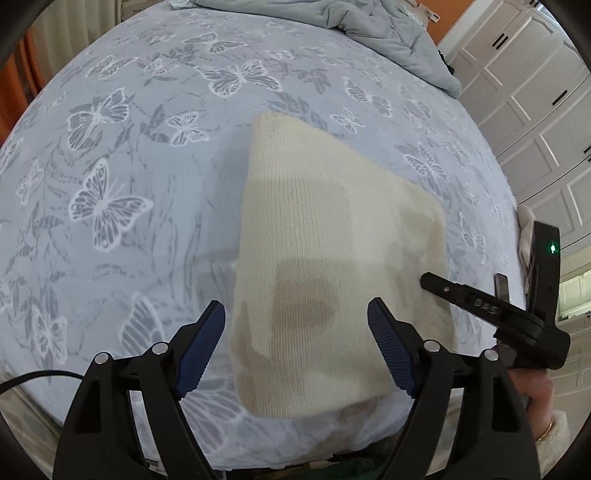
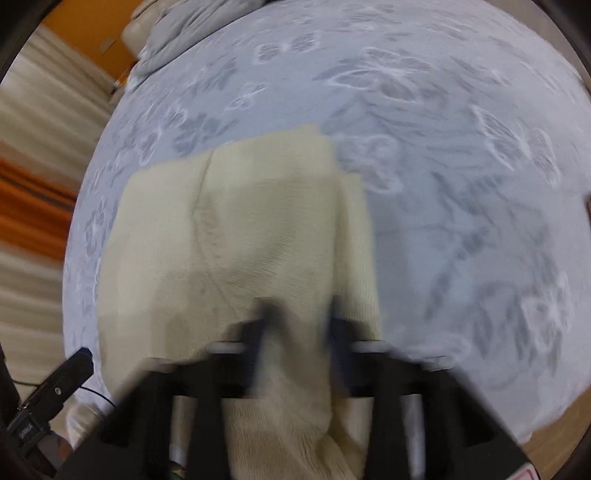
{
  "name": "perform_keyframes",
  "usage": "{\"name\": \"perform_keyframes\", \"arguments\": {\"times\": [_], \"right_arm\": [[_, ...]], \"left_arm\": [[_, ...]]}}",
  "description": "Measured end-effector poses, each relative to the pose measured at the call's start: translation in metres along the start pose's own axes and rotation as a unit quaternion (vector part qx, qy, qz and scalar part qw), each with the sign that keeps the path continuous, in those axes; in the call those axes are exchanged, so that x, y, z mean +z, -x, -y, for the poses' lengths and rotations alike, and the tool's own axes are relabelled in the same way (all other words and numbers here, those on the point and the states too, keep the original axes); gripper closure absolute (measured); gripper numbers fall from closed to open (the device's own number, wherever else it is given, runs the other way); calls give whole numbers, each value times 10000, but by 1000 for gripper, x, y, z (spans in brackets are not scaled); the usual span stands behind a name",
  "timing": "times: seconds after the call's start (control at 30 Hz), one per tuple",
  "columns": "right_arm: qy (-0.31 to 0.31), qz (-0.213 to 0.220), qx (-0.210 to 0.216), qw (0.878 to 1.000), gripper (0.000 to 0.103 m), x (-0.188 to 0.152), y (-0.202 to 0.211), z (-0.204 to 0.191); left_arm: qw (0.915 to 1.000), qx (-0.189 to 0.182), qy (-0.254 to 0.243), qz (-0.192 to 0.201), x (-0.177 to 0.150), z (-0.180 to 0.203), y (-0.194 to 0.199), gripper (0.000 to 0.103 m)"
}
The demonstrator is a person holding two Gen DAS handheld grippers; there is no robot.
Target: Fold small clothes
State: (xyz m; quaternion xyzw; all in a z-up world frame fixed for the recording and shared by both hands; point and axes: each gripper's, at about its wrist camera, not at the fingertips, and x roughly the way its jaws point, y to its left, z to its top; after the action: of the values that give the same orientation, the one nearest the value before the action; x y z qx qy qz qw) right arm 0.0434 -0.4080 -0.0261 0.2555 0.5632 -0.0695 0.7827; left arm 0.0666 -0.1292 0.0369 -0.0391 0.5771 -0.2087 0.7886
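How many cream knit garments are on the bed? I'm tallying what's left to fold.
1: the cream knit garment lies near the bed's front edge, bunched between the right gripper's fingers. Others may be out of view.

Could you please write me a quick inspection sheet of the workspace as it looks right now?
Surface: bed sheet, pale blue, butterfly print.
Job's things: cream knit garment lying on the sheet, near edge in the right gripper.
Clutter: grey duvet bunched at the far end.
Grippers: left gripper open above the knit; right gripper blurred, knit between its fingers.
Cables: black cable by the left gripper.
Surroundings: white wardrobe, orange wall, curtain.
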Motion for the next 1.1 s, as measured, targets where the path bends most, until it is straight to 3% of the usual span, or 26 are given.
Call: {"name": "perform_keyframes", "arguments": {"times": [0.13, 0.2, 0.27, 0.33, 0.5, 0.6, 0.7, 0.77, 0.83, 0.87, 0.9, 0.97, 1.03, 1.1], "right_arm": [[-76, 886, 311, 9955, 94, 2, 49, 2], [-188, 617, 130, 9978, 94, 4, 29, 16], [-37, -21, -225, 9997, 94, -2, -13, 22], [77, 133, -276, 9995, 92, -5, -6, 14], [30, 680, 50, 9977, 90, -19, 53, 3], [-97, 239, 239, 9994, 94, -35, 45, 6], [-69, -291, -142, 9995, 103, -57, 10, 14], [-141, -208, -87, 9996, 101, -58, 15, 13], [-188, 1, -5, 9998, 93, -54, 30, 11], [-200, 120, 46, 9997, 79, -50, 38, 11], [-201, 244, 66, 9995, 51, -48, 45, 12], [-228, 494, -176, 9984, 32, -45, 50, 18], [-287, 457, -395, 9978, 32, -40, 44, 25], [-489, 146, -255, 9984, 31, -37, 26, 33]], "left_arm": [[9997, 102, -224, -14, -5, 2, -3, 26], [9991, 175, -374, -56, -9, 3, -11, 26], [9987, 200, -417, -194, -12, 6, -22, 25], [9985, 229, -452, -204, -14, 9, -27, 24], [9985, 209, -478, -180, -14, 6, -23, 24], [9986, 206, -446, -193, -15, 4, -26, 22], [9985, 220, -452, -214, -16, 6, -28, 20], [9983, 276, -467, -198, -17, 7, -27, 20], [9984, 242, -469, -191, -18, 8, -22, 21], [9986, 236, -444, -189, -18, 9, -20, 21], [9987, 215, -416, -180, -18, 9, -18, 21], [9989, 188, -387, -162, -18, 10, -16, 16], [9990, 182, -369, -171, -17, 11, -18, 13], [9989, 224, -314, -257, -15, 11, -25, 13]]}}
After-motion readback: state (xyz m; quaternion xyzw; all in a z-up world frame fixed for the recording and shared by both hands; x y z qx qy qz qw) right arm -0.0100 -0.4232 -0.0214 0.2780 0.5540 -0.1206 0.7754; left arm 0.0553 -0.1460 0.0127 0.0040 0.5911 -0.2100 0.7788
